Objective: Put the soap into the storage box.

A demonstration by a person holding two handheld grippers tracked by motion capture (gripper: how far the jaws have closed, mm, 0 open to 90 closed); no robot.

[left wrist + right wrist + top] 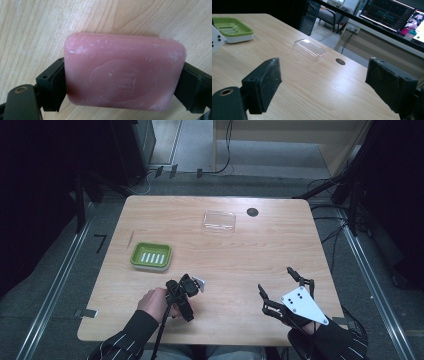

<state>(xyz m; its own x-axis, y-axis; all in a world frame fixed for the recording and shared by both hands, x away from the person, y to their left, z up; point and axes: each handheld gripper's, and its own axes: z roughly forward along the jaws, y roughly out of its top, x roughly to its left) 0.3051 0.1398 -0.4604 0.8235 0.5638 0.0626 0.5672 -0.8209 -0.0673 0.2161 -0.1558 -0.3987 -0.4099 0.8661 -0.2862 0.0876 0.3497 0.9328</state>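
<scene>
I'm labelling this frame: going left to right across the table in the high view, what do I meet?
Green soap dish → left gripper → clear lid → round hole → right gripper.

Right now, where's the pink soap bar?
The pink rectangular soap bar sits clamped in the left gripper, near the table's front edge, below the green soap dish.

We are looking at a lab or recording room rather than a home: the wooden surface [280,270] is standing alone on grey carpet between metal floor rails [55,280], cables [325,227] are trailing across the floor, and monitors [387,13] showing graphs and camera feeds are glowing beyond an office chair [328,13].
</scene>
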